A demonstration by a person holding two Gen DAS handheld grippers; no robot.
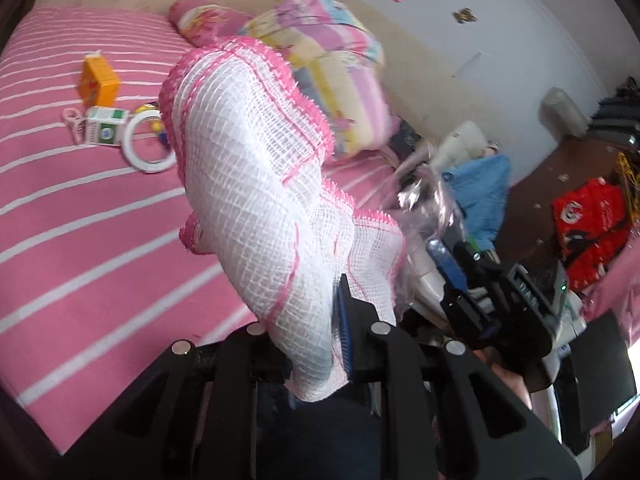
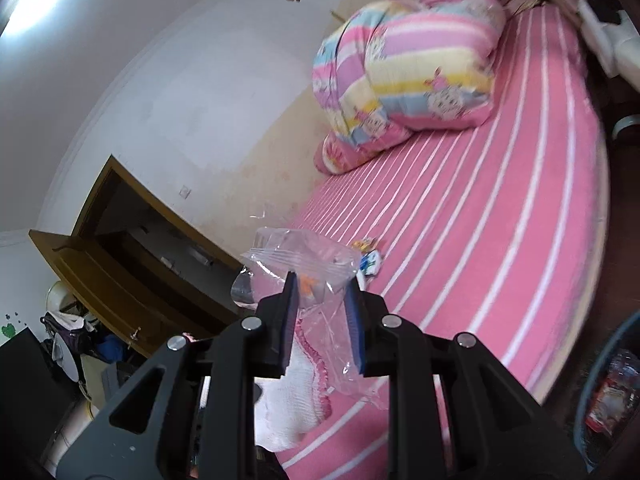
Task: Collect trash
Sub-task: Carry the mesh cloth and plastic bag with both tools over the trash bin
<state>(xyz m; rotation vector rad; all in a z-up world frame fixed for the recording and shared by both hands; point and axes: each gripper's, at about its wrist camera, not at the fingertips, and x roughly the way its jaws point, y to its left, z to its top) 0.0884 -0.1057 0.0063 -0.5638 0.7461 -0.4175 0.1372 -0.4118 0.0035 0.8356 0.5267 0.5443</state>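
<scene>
My left gripper (image 1: 336, 312) is shut on a white mesh cloth with pink edging (image 1: 248, 168) and holds it up over the pink striped bed (image 1: 80, 220). The cloth hides the left finger. My right gripper (image 2: 322, 312) holds a clear plastic bag (image 2: 304, 256) between its blue pads above the bed (image 2: 500, 240); its jaws stand partly apart around the bag. In the left wrist view the right gripper (image 1: 460, 272) sits to the right with the crumpled bag (image 1: 424, 196). The cloth also shows below the right gripper (image 2: 296, 392).
On the bed lie an orange carton (image 1: 98, 80), a white-green small box (image 1: 104, 132), a tape roll (image 1: 144, 144) and a pink clip (image 1: 72, 120). A folded colourful quilt (image 2: 408, 72) sits at the head. A bin with trash (image 2: 612, 396) stands at right. A red bag (image 1: 592, 224) lies on the floor.
</scene>
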